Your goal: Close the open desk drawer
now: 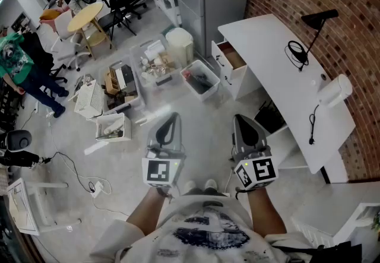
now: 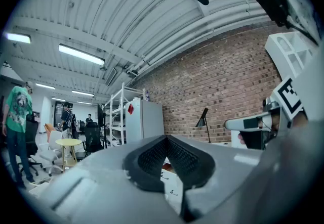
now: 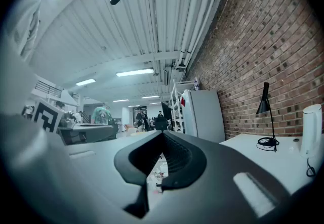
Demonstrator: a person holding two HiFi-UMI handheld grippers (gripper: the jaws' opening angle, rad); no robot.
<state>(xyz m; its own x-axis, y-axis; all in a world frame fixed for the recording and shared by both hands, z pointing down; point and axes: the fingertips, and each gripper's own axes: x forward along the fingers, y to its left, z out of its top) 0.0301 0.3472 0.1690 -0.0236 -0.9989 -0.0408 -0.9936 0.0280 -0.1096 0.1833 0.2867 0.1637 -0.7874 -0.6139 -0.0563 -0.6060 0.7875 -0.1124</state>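
Grey plastic jaws on both tools are pressed together at the tips with nothing between them. The left gripper (image 1: 171, 118) and the right gripper (image 1: 240, 119) are held side by side in front of the person, pointing out over the pale concrete floor (image 1: 196, 119).

Almost straight ahead of the right jaws, and well apart from them, is the open white desk drawer with a brown wooden inside (image 1: 230, 56). It is pulled out from the end of the white tabletop (image 1: 279, 66), which runs along the brick wall to the right of both grippers. A black desk lamp (image 1: 317, 17) stands at the tabletop's far edge. Clear plastic storage bins (image 1: 199, 81) sit on the floor ahead of the left jaws, the nearest one just beside the drawer's front.

From where I stand, the closing has not begun; the person needs to step nearer first. The right gripper looks the handier one. I'd keep its jaws clenched and set the tips flat against the middle of the drawer front. Then push straight along the slide rather than at an angle, so the drawer doesn't skew or jam. The jaws should steer clear of that nearest bin.
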